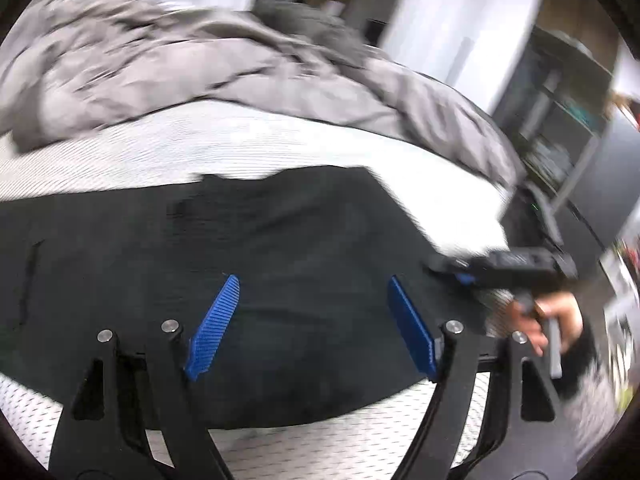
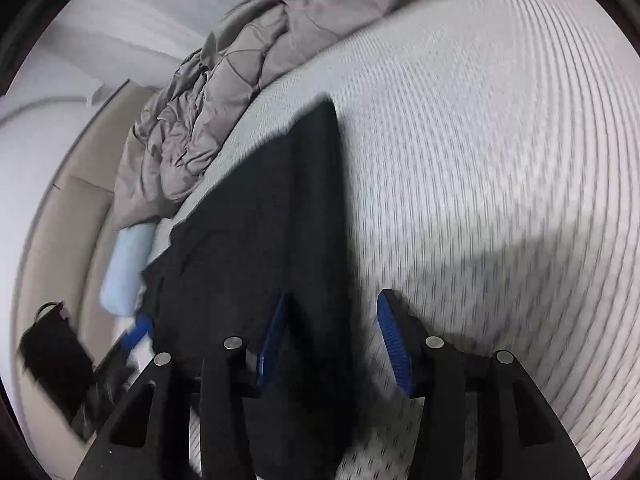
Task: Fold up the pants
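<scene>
Your black pants lie flat on the white mattress, stretched across its near part, with the rumpled grey blanket bunched along the far side. Your left gripper hangs over the middle of the cloth, its blue pads spread wide with nothing caught between them. Your right gripper sits at the long edge of the pants — one pad over the dark cloth, the other over bare mattress — jaws parted moderately, clamping nothing. From the left camera, your right hand shows just past the pants' end.
</scene>
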A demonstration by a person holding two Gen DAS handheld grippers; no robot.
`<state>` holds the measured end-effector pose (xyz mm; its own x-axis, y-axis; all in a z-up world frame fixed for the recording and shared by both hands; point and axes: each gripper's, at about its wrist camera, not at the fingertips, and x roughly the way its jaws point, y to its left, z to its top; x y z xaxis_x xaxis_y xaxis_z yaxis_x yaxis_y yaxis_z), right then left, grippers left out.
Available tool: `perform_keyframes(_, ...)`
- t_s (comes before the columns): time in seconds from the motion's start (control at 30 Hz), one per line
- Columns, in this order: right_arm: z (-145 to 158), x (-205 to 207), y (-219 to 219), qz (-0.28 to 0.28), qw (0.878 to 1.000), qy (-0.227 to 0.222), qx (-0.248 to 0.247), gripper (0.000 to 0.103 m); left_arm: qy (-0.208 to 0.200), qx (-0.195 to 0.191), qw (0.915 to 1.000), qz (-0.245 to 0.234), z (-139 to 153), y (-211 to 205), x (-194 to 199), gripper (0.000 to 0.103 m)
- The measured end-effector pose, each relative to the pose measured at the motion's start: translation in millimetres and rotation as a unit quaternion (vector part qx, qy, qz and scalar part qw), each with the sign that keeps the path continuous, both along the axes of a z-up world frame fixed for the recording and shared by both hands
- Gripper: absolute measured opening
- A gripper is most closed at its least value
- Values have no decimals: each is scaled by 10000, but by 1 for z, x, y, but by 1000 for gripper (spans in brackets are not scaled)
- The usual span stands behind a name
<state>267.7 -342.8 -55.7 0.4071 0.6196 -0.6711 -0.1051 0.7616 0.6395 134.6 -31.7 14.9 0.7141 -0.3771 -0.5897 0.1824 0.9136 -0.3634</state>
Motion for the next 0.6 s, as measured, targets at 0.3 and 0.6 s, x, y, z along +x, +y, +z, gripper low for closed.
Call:
perform_keyframes(0.3,23,23,28,-266,9900,-444,-1312,27,98,237,9963,821,-9,55,12,74)
perform_keyframes(0.6,50,-47,102,1088,9555,-1719,-2135,35,133,1285,9857,-1080,-21,-55,36,73)
